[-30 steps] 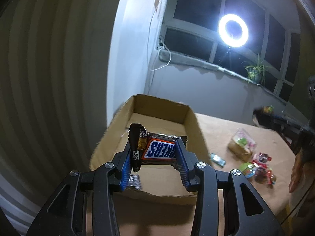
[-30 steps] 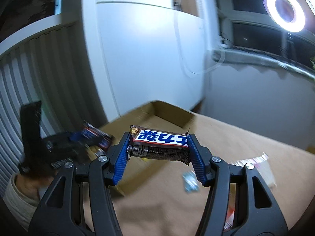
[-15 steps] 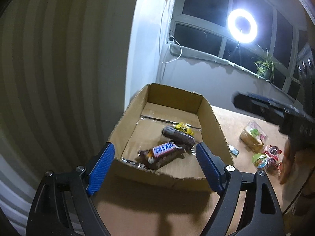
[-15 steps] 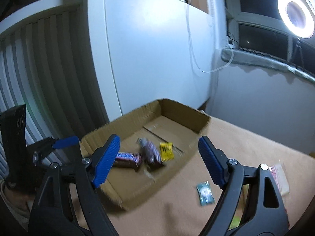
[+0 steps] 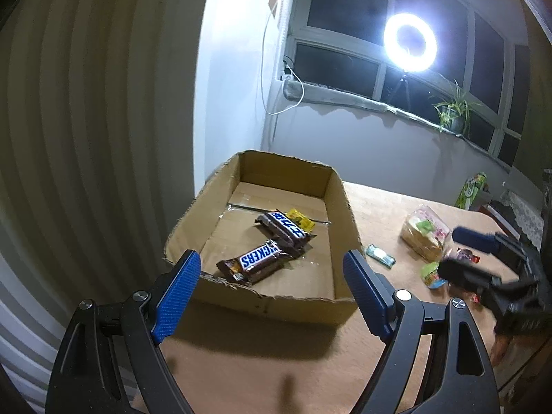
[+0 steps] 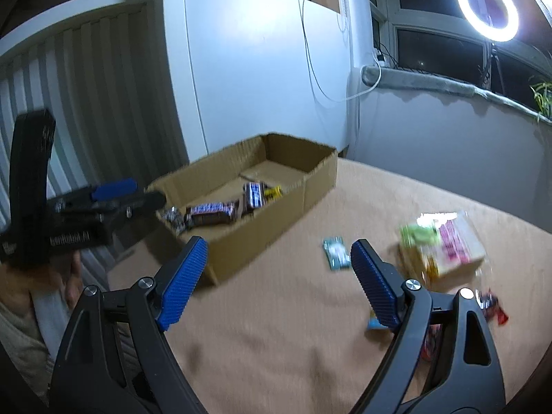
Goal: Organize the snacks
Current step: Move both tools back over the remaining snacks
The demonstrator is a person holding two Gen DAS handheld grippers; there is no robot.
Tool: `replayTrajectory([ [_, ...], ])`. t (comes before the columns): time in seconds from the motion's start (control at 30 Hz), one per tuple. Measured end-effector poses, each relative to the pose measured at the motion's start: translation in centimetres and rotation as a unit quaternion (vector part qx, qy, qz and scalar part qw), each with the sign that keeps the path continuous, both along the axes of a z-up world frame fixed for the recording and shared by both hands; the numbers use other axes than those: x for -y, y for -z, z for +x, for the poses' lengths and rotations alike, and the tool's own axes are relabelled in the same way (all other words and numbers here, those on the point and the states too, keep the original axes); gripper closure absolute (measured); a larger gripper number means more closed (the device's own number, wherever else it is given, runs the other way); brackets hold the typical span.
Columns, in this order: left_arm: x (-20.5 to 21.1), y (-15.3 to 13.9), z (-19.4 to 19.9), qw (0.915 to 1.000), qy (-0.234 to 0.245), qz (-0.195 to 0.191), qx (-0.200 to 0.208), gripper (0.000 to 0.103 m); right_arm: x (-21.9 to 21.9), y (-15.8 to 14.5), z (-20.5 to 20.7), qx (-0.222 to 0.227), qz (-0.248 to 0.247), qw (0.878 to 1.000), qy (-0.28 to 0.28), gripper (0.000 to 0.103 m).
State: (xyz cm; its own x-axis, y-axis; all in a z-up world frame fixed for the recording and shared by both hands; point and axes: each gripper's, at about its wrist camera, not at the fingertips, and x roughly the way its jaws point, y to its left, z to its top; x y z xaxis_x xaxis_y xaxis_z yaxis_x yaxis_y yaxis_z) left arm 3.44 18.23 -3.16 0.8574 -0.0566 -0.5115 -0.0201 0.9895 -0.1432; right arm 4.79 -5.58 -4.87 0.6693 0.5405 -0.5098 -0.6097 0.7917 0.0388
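A cardboard box stands at the table's left end, also in the right wrist view. In it lie two Snickers bars and a yellow candy; they show in the right wrist view too. My left gripper is open and empty, just before the box's near wall. My right gripper is open and empty over the table, right of the box. It shows blurred in the left wrist view; the left one shows in the right wrist view.
On the table right of the box lie a small teal packet, a clear bag of snacks, a green cup and red candies. A green carton stands far right. Wall and radiator lie left.
Both grippers let go of their Snickers bars, which now lie in the box. Both opened wide and drew back; the right one swung right toward the loose snacks.
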Motion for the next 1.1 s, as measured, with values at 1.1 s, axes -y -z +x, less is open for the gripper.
replayTrajectory([
  [1.1,15.8,2.6,0.7,0.9759,0.208,-0.010,-0.065,0.019,12.8,6.0,-4.9,-0.023,-0.042,0.994,0.101,0.015],
])
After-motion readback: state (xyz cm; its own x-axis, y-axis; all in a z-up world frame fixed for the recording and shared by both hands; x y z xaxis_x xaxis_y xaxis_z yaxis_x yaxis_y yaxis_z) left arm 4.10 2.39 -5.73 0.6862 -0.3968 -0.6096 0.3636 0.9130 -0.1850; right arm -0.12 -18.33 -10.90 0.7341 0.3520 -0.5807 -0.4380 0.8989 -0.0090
